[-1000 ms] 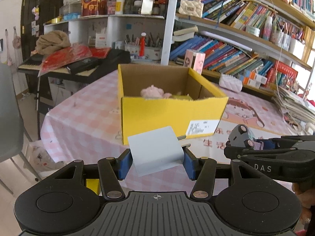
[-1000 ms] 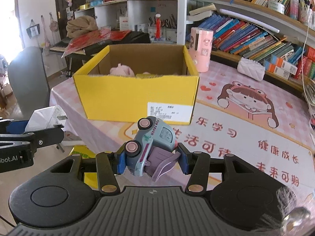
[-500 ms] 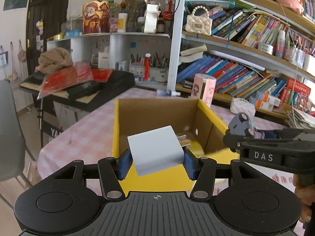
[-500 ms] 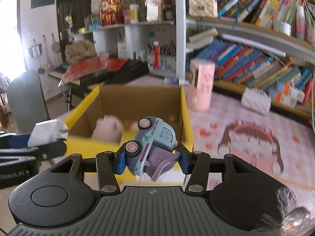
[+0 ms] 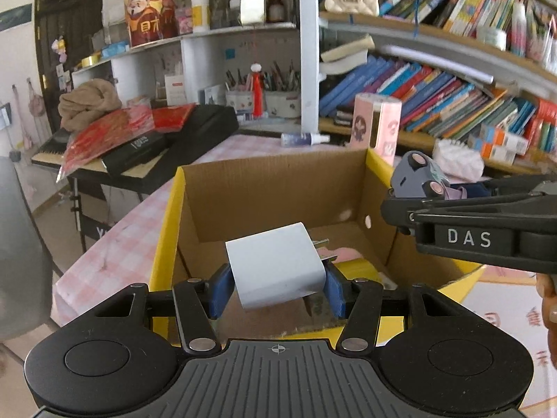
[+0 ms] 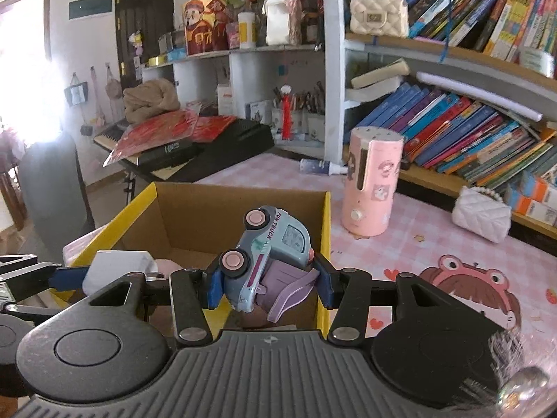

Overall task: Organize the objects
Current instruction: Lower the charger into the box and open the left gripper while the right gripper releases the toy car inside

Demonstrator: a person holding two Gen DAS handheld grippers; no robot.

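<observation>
Left gripper of mine clamped on a white plug block, right gripper squeezing a blue toy truck, yellow box open just below both.

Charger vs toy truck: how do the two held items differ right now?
The white charger is a plain smooth block with metal prongs; the toy truck is pale blue with pink wheels and a purple flap. The charger sits roughly level in the left gripper; the toy truck is tipped on end in the right gripper, wheels facing left. Shared: each is clamped between blue pads over the open yellow box.
</observation>
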